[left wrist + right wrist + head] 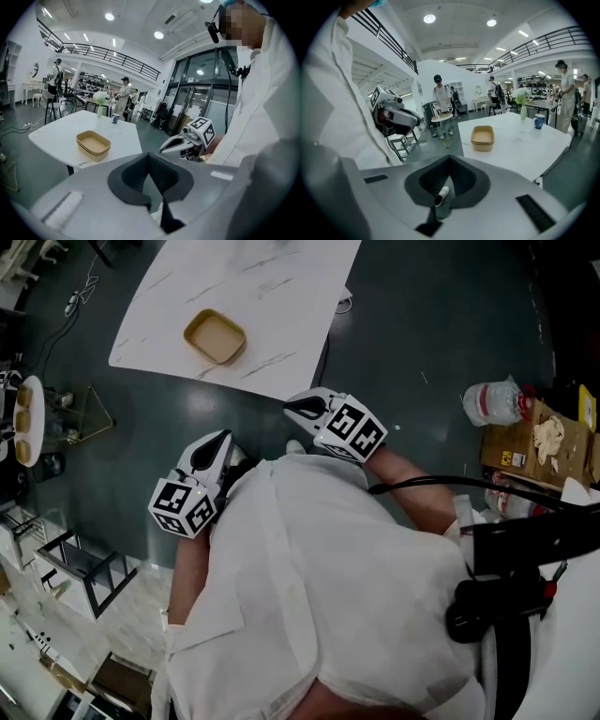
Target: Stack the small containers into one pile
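Sitting stacked on the table point(281, 296) — containers point(215, 337) well apart from right hand-held gripper point(292, 410)

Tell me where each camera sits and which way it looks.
Head view: on the person's head, looking steeply down at the table with the stacked containers; white shirt, left gripper and right gripper show.
Left gripper view: on the left gripper, facing along its jaws to the table; shirt and right gripper at right.
Right gripper view: on the right gripper, facing the table; shirt and left gripper at left.
All three share the containers.
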The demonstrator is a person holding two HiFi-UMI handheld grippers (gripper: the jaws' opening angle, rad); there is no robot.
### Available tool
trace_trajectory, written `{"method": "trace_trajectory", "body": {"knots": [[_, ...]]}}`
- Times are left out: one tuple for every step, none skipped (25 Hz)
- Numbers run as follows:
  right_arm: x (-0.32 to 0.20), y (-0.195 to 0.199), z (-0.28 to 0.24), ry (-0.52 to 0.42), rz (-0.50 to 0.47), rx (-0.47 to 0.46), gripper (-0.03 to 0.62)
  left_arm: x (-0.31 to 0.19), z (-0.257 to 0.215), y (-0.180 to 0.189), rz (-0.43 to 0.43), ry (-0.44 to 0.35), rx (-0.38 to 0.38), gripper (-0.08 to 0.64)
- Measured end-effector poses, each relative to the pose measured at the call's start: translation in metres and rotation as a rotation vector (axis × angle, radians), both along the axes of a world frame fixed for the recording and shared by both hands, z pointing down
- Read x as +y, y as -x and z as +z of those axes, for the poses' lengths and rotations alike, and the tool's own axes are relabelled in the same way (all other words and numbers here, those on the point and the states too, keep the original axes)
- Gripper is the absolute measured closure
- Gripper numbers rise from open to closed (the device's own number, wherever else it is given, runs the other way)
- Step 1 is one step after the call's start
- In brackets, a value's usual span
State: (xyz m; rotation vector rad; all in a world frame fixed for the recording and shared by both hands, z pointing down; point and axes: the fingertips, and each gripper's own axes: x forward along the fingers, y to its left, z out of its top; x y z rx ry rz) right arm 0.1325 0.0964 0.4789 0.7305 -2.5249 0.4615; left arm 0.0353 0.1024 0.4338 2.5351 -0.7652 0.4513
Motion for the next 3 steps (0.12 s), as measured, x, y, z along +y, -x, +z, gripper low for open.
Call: {"method": "trace_trajectory", "body": {"knots": [[0.0002,-0.0023,-0.0003,-0.001,0.002,0.0,0.587,-0.0002,-0.0006,-0.0021,0.002,-0.001,0.0,0.552],[0.0003,-0.0044,-0.0007,-0.003,0.004,0.0,0.587,-0.0003,-0.0012,-0.004,0.005,-0.001,-0.001,0.552],[0.0004,-0.0064,-0.0011,-0.004,0.006,0.0,0.586,-0.0005,-0.0017,-0.0057,0.007,-0.002,-0.002,0.552]]}}
